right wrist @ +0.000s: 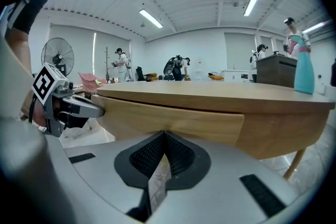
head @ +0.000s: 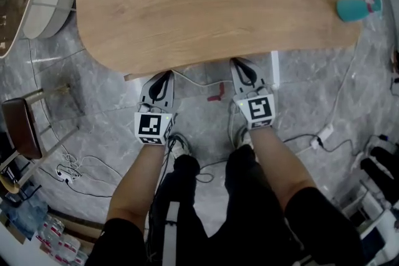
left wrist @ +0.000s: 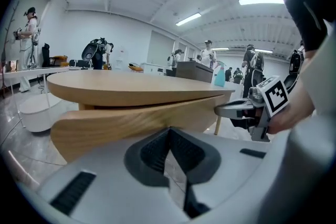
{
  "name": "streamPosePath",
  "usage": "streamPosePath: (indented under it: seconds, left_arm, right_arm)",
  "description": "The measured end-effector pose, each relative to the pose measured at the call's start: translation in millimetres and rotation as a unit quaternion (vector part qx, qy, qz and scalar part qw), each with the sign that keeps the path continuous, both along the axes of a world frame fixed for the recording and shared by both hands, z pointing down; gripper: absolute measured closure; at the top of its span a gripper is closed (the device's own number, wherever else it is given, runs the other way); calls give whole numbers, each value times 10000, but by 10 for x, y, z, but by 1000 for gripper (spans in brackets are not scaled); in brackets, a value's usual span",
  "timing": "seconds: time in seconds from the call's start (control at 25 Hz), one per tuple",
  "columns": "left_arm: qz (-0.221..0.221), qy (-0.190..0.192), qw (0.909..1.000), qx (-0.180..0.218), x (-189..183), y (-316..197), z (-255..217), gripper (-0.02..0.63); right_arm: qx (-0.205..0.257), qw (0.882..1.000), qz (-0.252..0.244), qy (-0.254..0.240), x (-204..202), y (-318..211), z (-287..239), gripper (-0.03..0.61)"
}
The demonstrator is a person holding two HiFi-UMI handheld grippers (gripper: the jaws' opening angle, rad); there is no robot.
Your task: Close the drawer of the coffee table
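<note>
Both my grippers are closed with nothing between the jaws. I hold the left gripper (left wrist: 169, 132) and the right gripper (right wrist: 164, 136) side by side, noses aimed at the drawer (left wrist: 121, 126) front. The tips sit right at the wood; I can't tell for sure whether they already touch it.

The drawer hangs under the top of the table (head: 212, 3), on the edge nearest me. From above, only a thin strip of it peeks out past the top. In the left gripper view it looks skewed, its left end standing further out than its right.

I judge the front to be a stiff curved wooden panel that won't give under a push. It needs no grip, so closed jaws pressed square against it should do. The smooth face may let the tips slide sideways along the curve. I would press low on the panel with the grippers well apart, and lean more on the left end so it runs in straight and doesn't jam.
</note>
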State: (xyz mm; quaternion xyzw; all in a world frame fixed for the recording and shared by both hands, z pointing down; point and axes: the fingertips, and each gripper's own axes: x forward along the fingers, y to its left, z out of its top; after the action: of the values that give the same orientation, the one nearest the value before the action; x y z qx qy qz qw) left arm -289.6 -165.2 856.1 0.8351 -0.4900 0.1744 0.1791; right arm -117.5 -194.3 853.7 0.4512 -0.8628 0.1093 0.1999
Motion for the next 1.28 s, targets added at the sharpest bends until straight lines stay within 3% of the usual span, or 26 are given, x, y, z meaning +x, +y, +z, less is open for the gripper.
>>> streamPosePath:
  seconds: [0.36,0.56,0.84,1.28]
  left_arm:
    - [-73,-43,9996,254,-38,-265,1,607]
    - [-197,8,9996,207,-26,-339,44,606]
    - [-73,-261,9992,286,-16,-432,56,606]
    - [-101,-86,9997,-228,163,113,30,606]
  right_arm:
    - [24,9998,80,-168,-50,-247,85,569]
    - [91,9998,-28,-182,-72,-328,84,569]
    - [132,9996,-47,-255,-114,-380,98,569]
    - [-185,9993,47,-316,83,212,-178,568]
